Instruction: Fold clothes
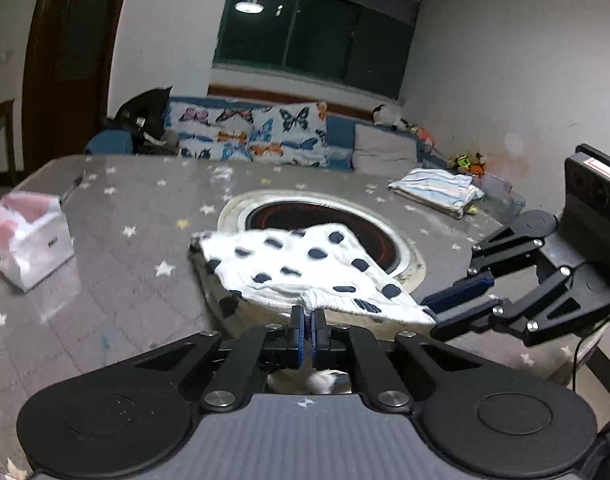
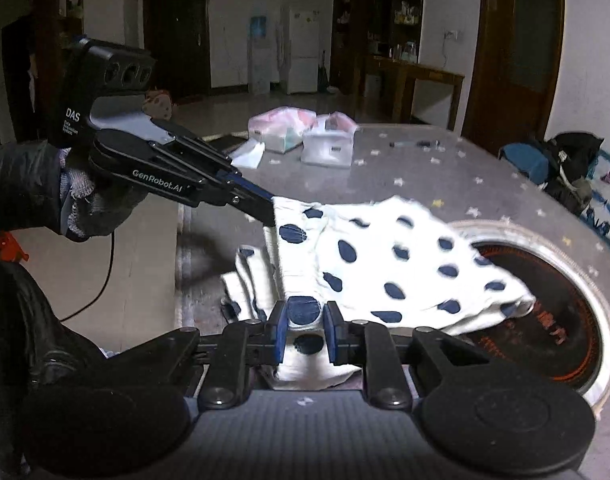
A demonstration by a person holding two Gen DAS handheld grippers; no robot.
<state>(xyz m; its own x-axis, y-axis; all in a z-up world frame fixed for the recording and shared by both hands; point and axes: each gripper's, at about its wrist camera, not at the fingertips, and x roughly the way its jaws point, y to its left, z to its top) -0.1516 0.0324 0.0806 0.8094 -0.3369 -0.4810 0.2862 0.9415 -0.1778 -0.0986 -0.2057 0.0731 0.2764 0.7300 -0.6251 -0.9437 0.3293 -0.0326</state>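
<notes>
Two grippers hold one garment at the near edge of the table. Left gripper: fingers pressed nearly together, pinching a bunched bit of hem of the white cloth with dark spots. Right gripper: blue-padded fingers set a little apart, clamped on a thicker fold of the same spotted cloth, one dark spot sitting between the pads. In the right wrist view the left gripper comes in from the left, its tips on the cloth's far corner; a gloved hand and a dark sleeve hold it.

Cloth lifted at the gripped edge, stretched between the two grippers, more folds of it heaped below on the table. Its far side drapes over a round recessed burner ring set in the tabletop.

Table grey, patterned with small stars. Further out: a white plastic bag at left, a folded pale striped garment at the far right corner. Right wrist view shows clear plastic boxes toward the table's far end.

Beyond the table: butterfly-print cushions, a dark window.
</notes>
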